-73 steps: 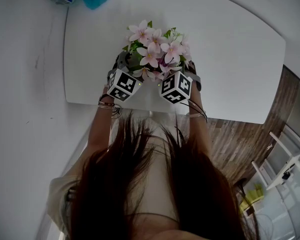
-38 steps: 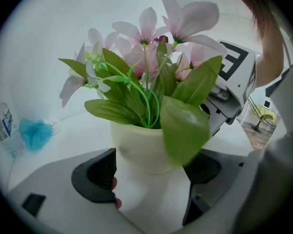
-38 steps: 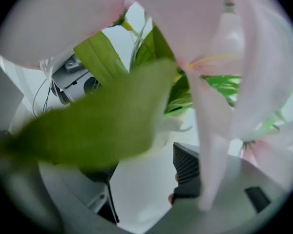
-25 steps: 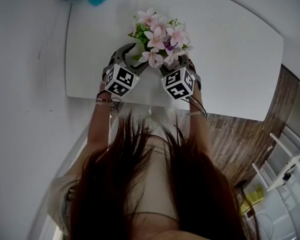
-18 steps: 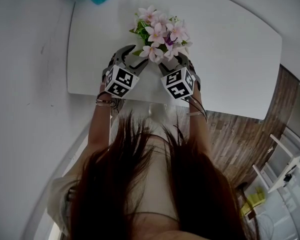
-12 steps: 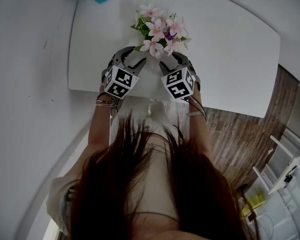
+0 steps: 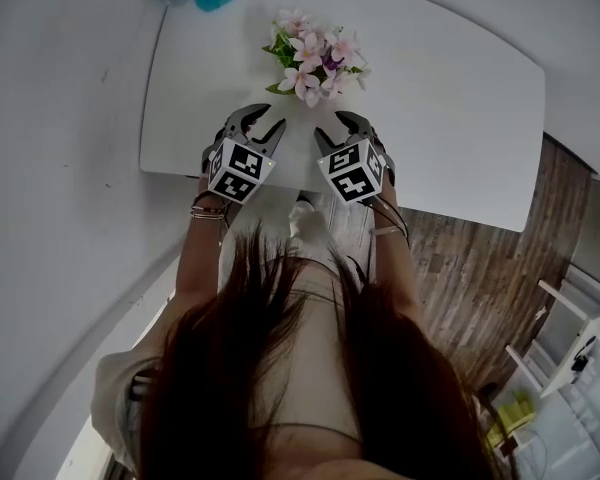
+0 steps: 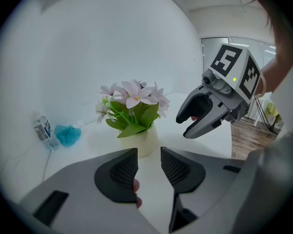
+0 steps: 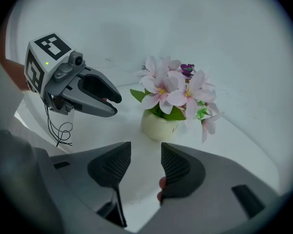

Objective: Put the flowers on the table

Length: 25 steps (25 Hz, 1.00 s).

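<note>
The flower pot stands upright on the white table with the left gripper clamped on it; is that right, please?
Not quite. The flower pot does stand upright on the white table, but the left gripper is not on it: the left gripper view shows its jaws, which have just been closing, empty and short of the pot.

right gripper (image 9: 145, 152): jaws just closing, nothing between | flowers (image 9: 173, 89) upright on table (image 9: 122, 126)

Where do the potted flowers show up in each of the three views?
Head view: potted flowers at top centre.
Left gripper view: potted flowers just left of centre.
Right gripper view: potted flowers just right of centre.
Shared landmark: the white table they stand on.
</note>
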Each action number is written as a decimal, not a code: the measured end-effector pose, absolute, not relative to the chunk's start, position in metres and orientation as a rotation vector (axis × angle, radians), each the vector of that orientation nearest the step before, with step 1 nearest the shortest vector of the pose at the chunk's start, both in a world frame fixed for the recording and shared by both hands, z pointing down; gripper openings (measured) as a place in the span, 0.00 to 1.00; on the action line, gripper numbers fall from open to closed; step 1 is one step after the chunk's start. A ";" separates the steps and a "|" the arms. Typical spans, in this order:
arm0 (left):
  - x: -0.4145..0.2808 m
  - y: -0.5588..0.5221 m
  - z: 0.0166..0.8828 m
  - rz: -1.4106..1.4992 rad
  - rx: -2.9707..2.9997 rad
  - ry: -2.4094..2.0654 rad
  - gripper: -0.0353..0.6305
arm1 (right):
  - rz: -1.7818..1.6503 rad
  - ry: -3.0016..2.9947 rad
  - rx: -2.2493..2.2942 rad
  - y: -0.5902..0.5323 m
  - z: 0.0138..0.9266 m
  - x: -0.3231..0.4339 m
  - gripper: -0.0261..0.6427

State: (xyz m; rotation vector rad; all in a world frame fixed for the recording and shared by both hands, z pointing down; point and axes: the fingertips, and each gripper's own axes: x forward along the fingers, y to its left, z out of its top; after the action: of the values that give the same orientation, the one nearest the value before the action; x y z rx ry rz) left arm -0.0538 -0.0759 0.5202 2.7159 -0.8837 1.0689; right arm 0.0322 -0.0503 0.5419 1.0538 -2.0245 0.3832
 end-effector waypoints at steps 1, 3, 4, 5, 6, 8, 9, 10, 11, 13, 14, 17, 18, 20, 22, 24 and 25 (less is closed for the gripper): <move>-0.054 -0.074 0.516 1.061 2.720 -0.895 0.27 | 0.378 -2.032 1.059 -0.049 0.538 0.032 0.35; -0.053 -0.069 0.508 1.042 2.726 -0.916 0.24 | 0.370 -2.048 1.069 -0.044 0.528 0.031 0.33; -0.052 -0.065 0.504 1.036 2.729 -0.921 0.24 | 0.367 -2.057 1.073 -0.042 0.524 0.031 0.33; -0.051 -0.061 0.502 1.037 2.733 -0.924 0.23 | 0.363 -2.065 1.077 -0.039 0.520 0.030 0.33; -0.051 -0.057 0.500 1.043 2.738 -0.924 0.23 | 0.358 -2.072 1.080 -0.036 0.516 0.029 0.33; -0.050 -0.049 0.496 1.055 2.751 -0.931 0.21 | 0.346 -2.088 1.088 -0.032 0.509 0.026 0.31; -0.050 -0.047 0.493 1.054 2.758 -0.937 0.20 | 0.340 -2.095 1.095 -0.030 0.505 0.025 0.30; -0.049 -0.045 0.491 1.048 2.765 -0.943 0.19 | 0.336 -2.102 1.104 -0.029 0.502 0.025 0.29; -0.048 -0.043 0.488 1.040 2.773 -0.948 0.18 | 0.332 -2.108 1.114 -0.029 0.498 0.025 0.29; -0.046 -0.038 0.482 1.026 2.785 -0.956 0.15 | 0.316 -2.119 1.131 -0.026 0.491 0.025 0.27; -0.045 -0.033 0.479 1.021 2.789 -0.960 0.15 | 0.305 -2.123 1.139 -0.023 0.487 0.025 0.26; -0.042 -0.018 0.471 1.011 2.806 -0.965 0.13 | 0.284 -2.134 1.162 -0.010 0.475 0.026 0.24; -0.041 -0.013 0.468 1.007 2.814 -0.967 0.13 | 0.282 -2.138 1.168 -0.006 0.472 0.027 0.24; -0.039 -0.005 0.463 0.997 2.826 -0.974 0.13 | 0.277 -2.144 1.182 0.002 0.467 0.029 0.24; -0.037 0.004 0.458 0.984 2.836 -0.988 0.12 | 0.266 -2.149 1.197 0.009 0.462 0.031 0.23; -0.036 0.012 0.452 0.969 2.842 -1.005 0.11 | 0.255 -2.154 1.212 0.017 0.458 0.032 0.22; -0.036 0.016 0.450 0.965 2.844 -1.012 0.11 | 0.255 -2.157 1.218 0.021 0.456 0.033 0.22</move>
State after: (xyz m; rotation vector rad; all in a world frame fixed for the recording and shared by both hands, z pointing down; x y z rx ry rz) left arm -0.0359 0.0159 0.4500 2.8440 -1.0118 0.9655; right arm 0.0331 0.0206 0.4565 1.2183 -2.1574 0.2545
